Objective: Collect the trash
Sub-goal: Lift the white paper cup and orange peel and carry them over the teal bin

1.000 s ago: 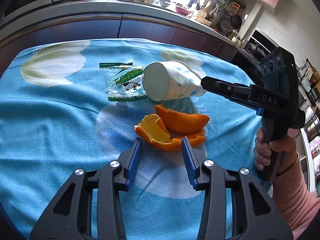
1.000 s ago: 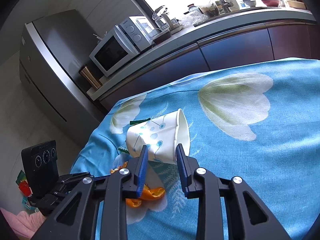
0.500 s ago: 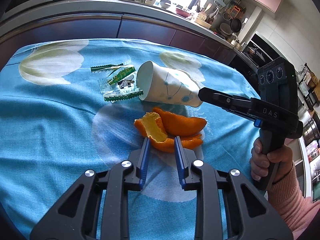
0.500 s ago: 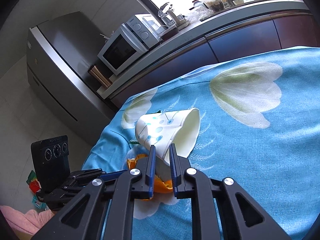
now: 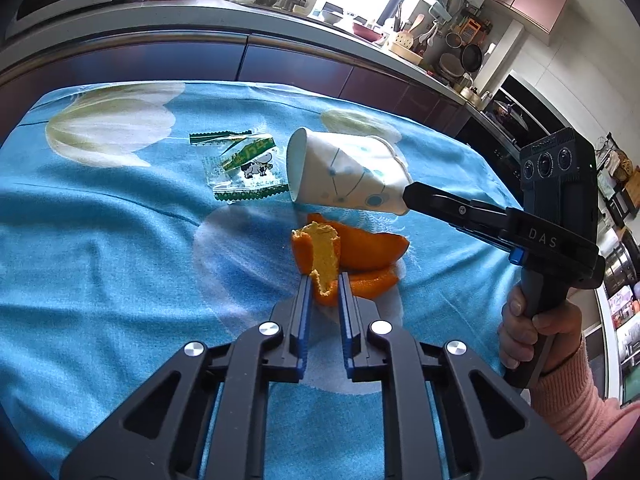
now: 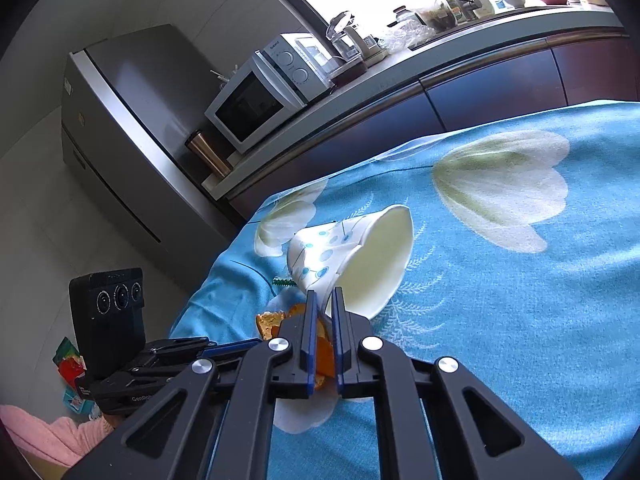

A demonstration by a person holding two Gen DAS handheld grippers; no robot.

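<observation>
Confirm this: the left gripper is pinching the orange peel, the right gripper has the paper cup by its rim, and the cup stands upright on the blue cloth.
Not upright. The left wrist view shows the paper cup tipped on its side, its crushed rim pinched in the right gripper. The left gripper is closing on the orange peel above the blue cloth, as stated.

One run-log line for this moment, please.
left tool: closing on orange peel | right tool: shut on white dotted paper cup rim | green-white wrapper: on blue cloth

Right tongs (image 6: 324, 300) pinch paper cup (image 6: 352, 256) rim (cup crumpled, tipped).
</observation>
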